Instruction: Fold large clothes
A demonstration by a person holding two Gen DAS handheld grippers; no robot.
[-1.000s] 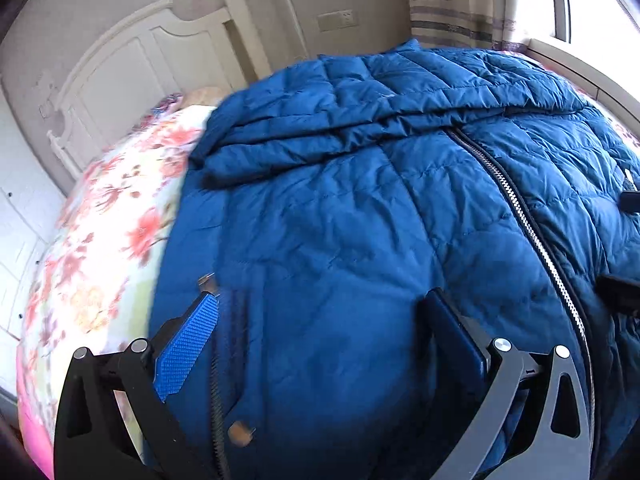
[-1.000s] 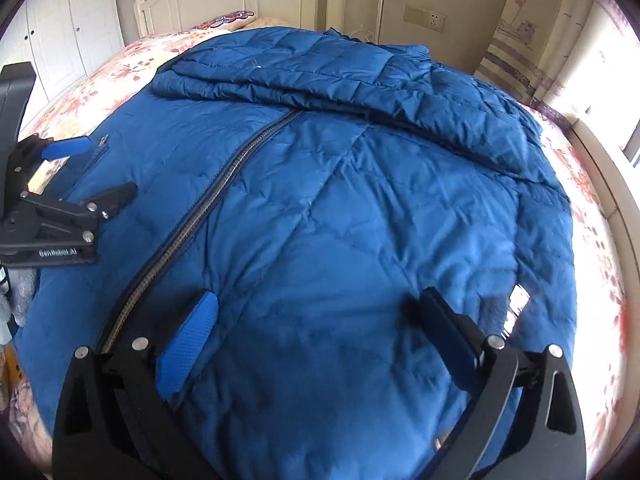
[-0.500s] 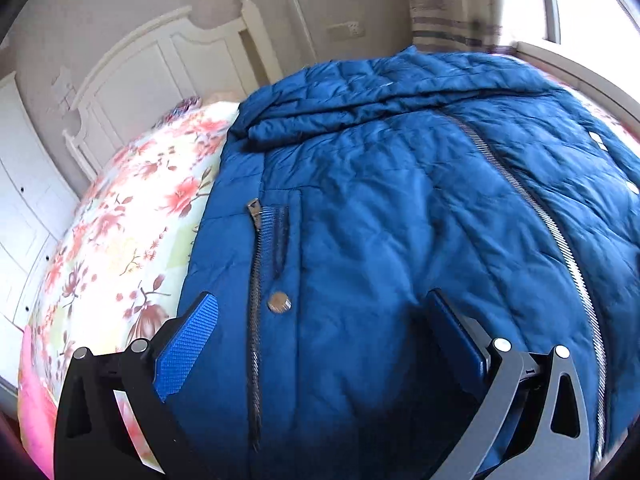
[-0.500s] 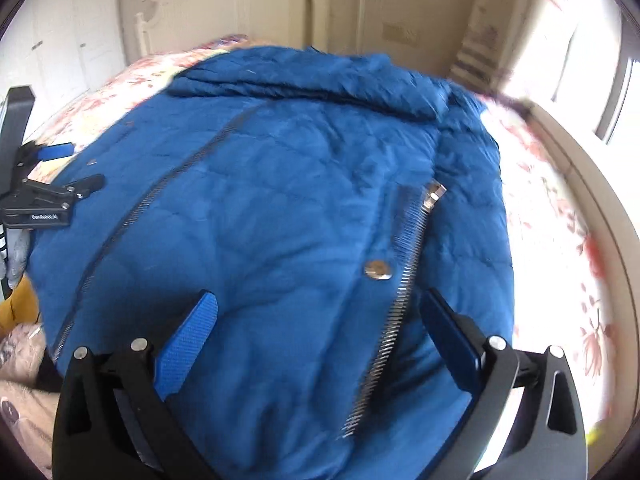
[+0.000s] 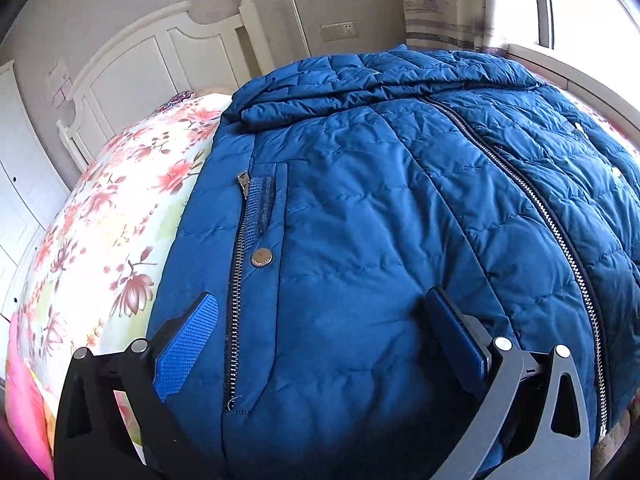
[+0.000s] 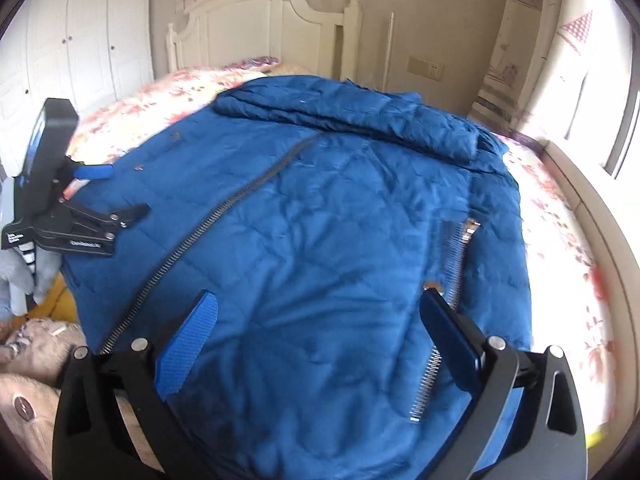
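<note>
A large blue quilted puffer jacket [image 5: 380,220] lies front up on the bed, zipped along its centre zipper [image 5: 532,196], with its sleeves folded across the top end. It also fills the right wrist view [image 6: 320,220]. My left gripper [image 5: 320,320] is open and empty, above the jacket's lower left part near a pocket zipper [image 5: 240,264] and a snap button [image 5: 261,258]. My right gripper [image 6: 318,320] is open and empty above the lower right part near the other pocket zipper [image 6: 452,264]. The left gripper also shows at the left of the right wrist view [image 6: 104,196].
The jacket lies on a floral bedspread [image 5: 104,216] with a white headboard [image 5: 160,64] behind. A window ledge [image 6: 592,208] runs along the right side. White wardrobe doors [image 6: 80,40] stand at the left. Clothes lie on the floor [image 6: 28,344] at the bed's foot.
Both grippers have pulled back toward the jacket's hem and moved outward, so each pocket zipper has come into view. Both stay open and empty. The jacket has not moved.
</note>
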